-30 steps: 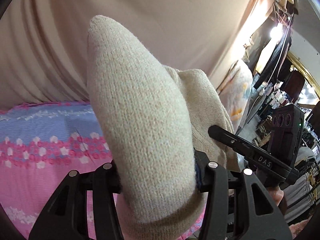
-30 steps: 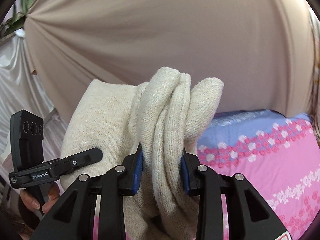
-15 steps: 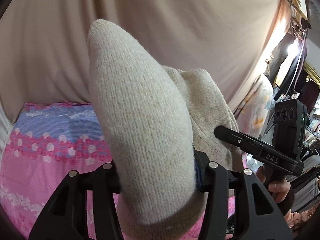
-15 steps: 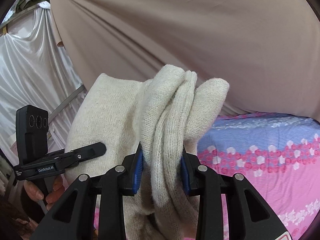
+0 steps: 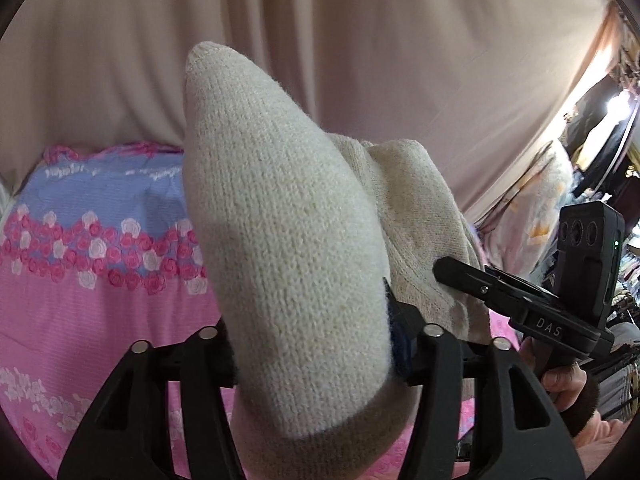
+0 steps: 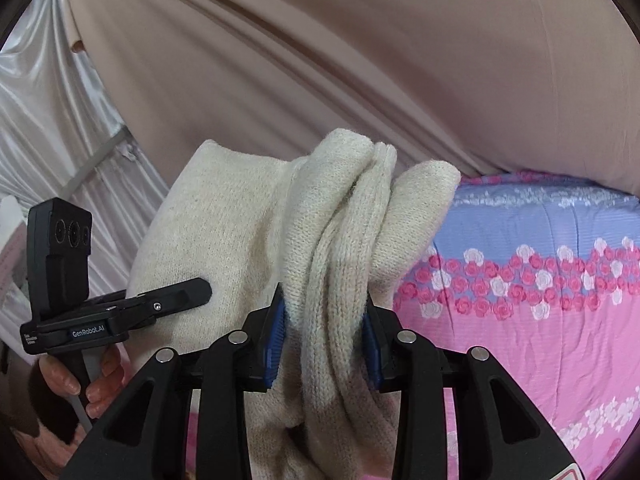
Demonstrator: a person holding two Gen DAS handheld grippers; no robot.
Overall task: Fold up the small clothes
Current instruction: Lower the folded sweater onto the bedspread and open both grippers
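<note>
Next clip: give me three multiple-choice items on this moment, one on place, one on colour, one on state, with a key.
1. Where is the knit garment?
A. flat on the bedspread
B. between both hand-held grippers' jaws
C. on a hanger

2. Its colour?
A. cream
B. navy
C. red

3. The right hand-held gripper is:
A. empty
B. out of view
C. closed on bunched knit

Key: B, fabric sits in the left hand-held gripper too, above the floral bedspread; A, cream knit throughout; C, blue pads press the folds, though the jaws have just been opening.

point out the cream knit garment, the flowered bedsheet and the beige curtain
cream knit garment (image 5: 288, 248), left wrist view, on the broad bunched fold
flowered bedsheet (image 6: 540, 280), right wrist view, on the rose band
beige curtain (image 6: 360, 60), right wrist view, on a draped fold
</note>
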